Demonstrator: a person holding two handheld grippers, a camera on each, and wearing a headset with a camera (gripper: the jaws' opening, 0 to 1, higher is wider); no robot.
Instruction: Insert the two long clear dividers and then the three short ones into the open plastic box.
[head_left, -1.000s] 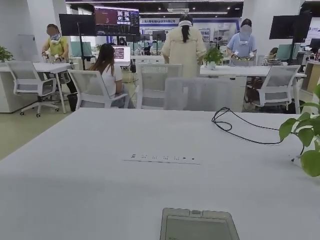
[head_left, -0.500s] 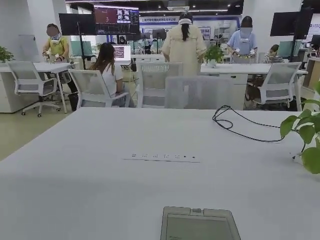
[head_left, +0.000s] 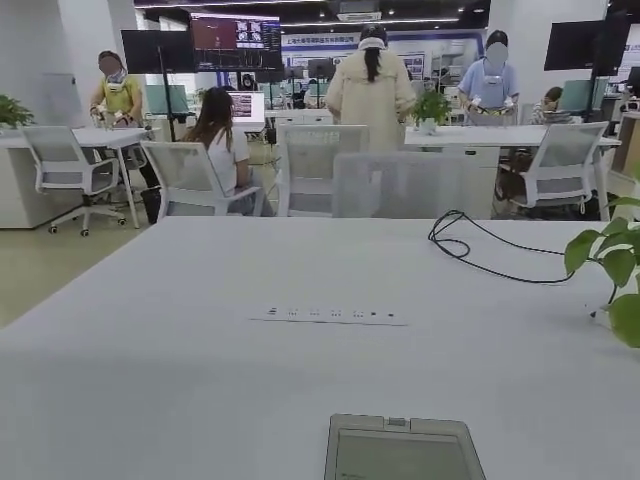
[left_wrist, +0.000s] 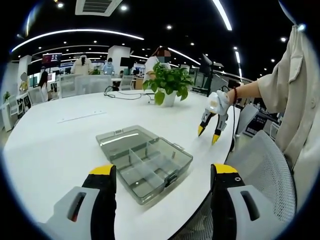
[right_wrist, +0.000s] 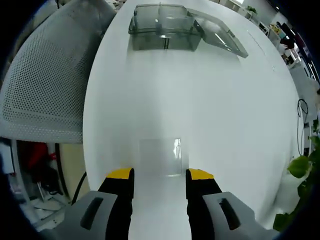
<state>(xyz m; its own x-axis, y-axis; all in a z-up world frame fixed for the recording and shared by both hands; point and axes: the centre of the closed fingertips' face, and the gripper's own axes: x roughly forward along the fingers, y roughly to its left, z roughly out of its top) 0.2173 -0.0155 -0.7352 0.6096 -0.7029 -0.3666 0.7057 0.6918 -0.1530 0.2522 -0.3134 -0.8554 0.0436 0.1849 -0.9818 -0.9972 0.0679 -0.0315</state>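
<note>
The grey see-through plastic box (left_wrist: 150, 192) sits open on the white bench (head_left: 200, 330), with its flat lid (head_left: 400, 452) lying behind it. Thin walls cut the inside into little rooms, so I think most of the dividers are in. I cannot count them.

One flat clear divider piece (right_wrist: 160, 156) lies on the bench, well apart from the box, which is at 12 o'clock in the right gripper view. The right gripper (right_wrist: 160, 174) has its fingers open. The piece is just in front of them and is not held. The left gripper (left_wrist: 164, 170) has its fingers wide open and empty, with the box just ahead.

I think this piece has yet to be picked up and slid into the box.
</note>
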